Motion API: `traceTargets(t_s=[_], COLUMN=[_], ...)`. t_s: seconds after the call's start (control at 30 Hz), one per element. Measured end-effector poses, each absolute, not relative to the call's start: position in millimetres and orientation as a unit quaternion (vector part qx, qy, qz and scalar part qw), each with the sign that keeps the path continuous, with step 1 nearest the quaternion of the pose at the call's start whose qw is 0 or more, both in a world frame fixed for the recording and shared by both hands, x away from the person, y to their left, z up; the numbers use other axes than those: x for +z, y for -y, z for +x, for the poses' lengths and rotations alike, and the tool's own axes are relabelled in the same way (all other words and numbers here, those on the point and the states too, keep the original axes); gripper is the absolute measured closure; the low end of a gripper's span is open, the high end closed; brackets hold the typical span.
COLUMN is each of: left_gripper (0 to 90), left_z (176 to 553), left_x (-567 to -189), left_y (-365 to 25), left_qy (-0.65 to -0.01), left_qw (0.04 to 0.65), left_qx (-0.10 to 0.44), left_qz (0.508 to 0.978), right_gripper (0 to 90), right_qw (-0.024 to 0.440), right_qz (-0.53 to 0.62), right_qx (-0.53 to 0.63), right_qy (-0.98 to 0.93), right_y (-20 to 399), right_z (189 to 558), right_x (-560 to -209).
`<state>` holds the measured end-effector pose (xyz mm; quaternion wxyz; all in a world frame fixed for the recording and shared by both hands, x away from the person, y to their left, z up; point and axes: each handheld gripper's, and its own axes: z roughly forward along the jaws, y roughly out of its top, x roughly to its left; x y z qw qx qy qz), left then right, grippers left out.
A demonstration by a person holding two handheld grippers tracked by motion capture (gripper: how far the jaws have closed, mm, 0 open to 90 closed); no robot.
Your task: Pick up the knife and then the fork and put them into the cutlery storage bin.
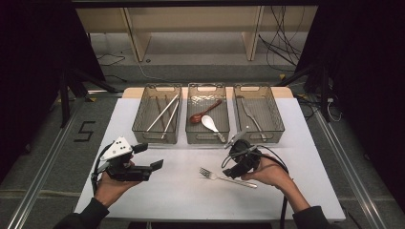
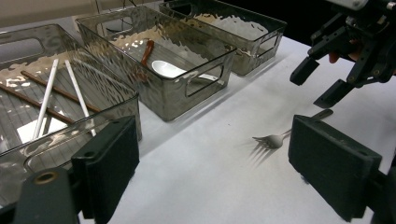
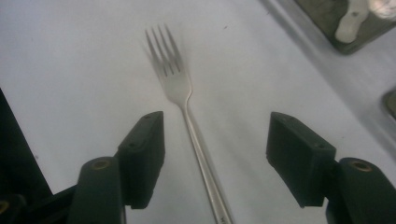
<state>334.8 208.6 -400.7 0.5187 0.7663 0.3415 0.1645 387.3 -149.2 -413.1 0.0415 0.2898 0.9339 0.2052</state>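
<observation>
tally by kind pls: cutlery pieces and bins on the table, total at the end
Bins: 3, left bin, middle bin, right bin
Chopsticks: 4, two white, two brown, all in the left bin
Spoons: 2, brown spoon, white spoon, middle bin
Knife: 1, right bin
Fork: 1, on the table
Total: 11

1. The white desk [image 1: 143,191] stands on a grey floor [image 1: 47,157].
2. A black figure five [image 1: 85,131] is marked on the floor, left of the desk.
3. Pale wooden shelving [image 1: 196,28] stands at the far side.
4. Loose black cables [image 1: 282,43] lie far right.
5. Dark drapes [image 1: 33,57] close both sides.
</observation>
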Motion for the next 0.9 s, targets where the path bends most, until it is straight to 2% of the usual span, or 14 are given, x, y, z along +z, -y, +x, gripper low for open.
traceTargets(t_s=[0.9], left_gripper=[15.8], left_z=[335], left_x=[-401], left_y=[-208], left_qy=[-0.341], left_qw=[0.518], left_qx=[0.165], left_qz=[0.767], right_gripper=[69.2], right_qw=[0.019], right_qz=[0.253], right_qx=[0.112], right_qy=[-0.961], right_y=[134], right_z=[387], right_x=[-449])
